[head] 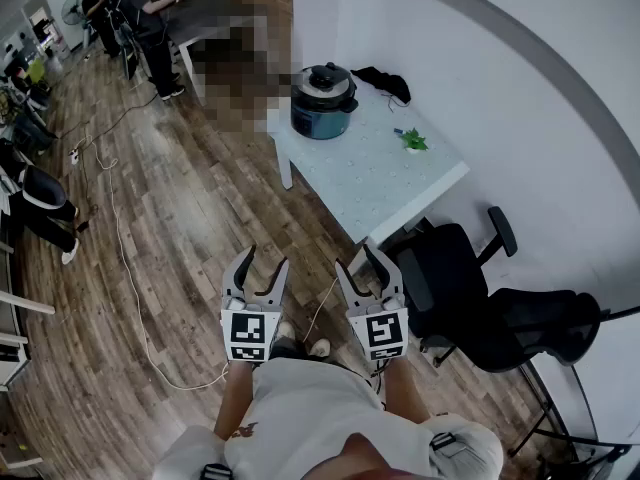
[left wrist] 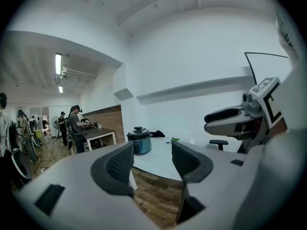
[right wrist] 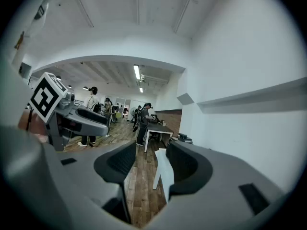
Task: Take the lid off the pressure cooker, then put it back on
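Note:
The blue pressure cooker stands at the far corner of a white table, with its black lid on top. It also appears small and distant in the left gripper view, where the cooker shows between the jaws. Both grippers hover over the wooden floor, well short of the table. My left gripper is open with nothing between its jaws. My right gripper is open too and holds nothing. In the right gripper view the cooker is mostly hidden behind the right jaw.
A small green plant and a black cloth lie on the table. Black office chairs stand to the right by the wall. A white cable runs over the floor at left. People stand at a far table.

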Motion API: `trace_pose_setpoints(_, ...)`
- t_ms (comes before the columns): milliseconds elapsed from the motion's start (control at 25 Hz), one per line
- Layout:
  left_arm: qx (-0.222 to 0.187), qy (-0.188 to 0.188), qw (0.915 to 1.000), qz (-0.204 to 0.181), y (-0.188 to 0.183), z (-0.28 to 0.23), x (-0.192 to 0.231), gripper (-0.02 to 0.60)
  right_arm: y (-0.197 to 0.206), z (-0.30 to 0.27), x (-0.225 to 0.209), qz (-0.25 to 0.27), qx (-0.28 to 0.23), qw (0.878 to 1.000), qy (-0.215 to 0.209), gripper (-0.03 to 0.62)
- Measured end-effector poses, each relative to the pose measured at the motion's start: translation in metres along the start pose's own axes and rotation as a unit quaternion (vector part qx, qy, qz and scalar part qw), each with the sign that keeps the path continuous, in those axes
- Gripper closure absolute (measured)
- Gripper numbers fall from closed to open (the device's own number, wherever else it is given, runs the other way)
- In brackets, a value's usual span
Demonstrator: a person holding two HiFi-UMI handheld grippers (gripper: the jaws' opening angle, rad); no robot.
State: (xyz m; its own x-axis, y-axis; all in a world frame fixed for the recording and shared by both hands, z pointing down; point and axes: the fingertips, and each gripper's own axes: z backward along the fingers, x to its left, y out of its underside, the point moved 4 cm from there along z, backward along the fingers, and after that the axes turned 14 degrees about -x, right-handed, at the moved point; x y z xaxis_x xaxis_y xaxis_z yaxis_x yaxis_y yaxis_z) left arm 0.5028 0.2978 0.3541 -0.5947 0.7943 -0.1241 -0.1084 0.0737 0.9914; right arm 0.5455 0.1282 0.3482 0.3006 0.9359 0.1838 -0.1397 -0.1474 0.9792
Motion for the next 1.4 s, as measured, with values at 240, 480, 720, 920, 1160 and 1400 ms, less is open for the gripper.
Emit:
trace_pose_setpoints(240,-0.005,-0.007,1.0,0.0,0.004,-0.009,0.007,0.337,0.006,-0.014,-0.001,-0.011,-0.006,1.0,-0.004,0.365)
trace_pose_setpoints(480,-0.015,-0.009,0.9999,-0.001,0.009,-0.039,0.022,0.341,0.013,-0.048,-0.011,-0.004,-0.007,1.0,-0.009,0.361)
trace_pose_setpoints(720,-0.019,-0.008,0.9998,-0.002,0.019,-0.085,0.058,0.344,0.026,-0.107,-0.027,0.0,-0.004,1.0,-0.012,0.362)
trace_pose_setpoints(920,-0.017,-0.011,0.9998,-0.003,0.024,-0.124,0.103,0.345,0.033,-0.165,-0.033,-0.001,0.002,1.0,-0.015,0.364)
trace_pose_setpoints(1160,-0.012,-0.008,0.9999,-0.002,0.034,-0.168,0.153,0.348,0.045,-0.229,-0.041,-0.001,0.014,1.0,-0.012,0.368)
trace_pose_setpoints(1400,-0.013,0.008,0.9999,-0.001,0.043,-0.208,0.203,0.348,0.055,-0.288,-0.044,0.003,0.027,1.0,0.006,0.369)
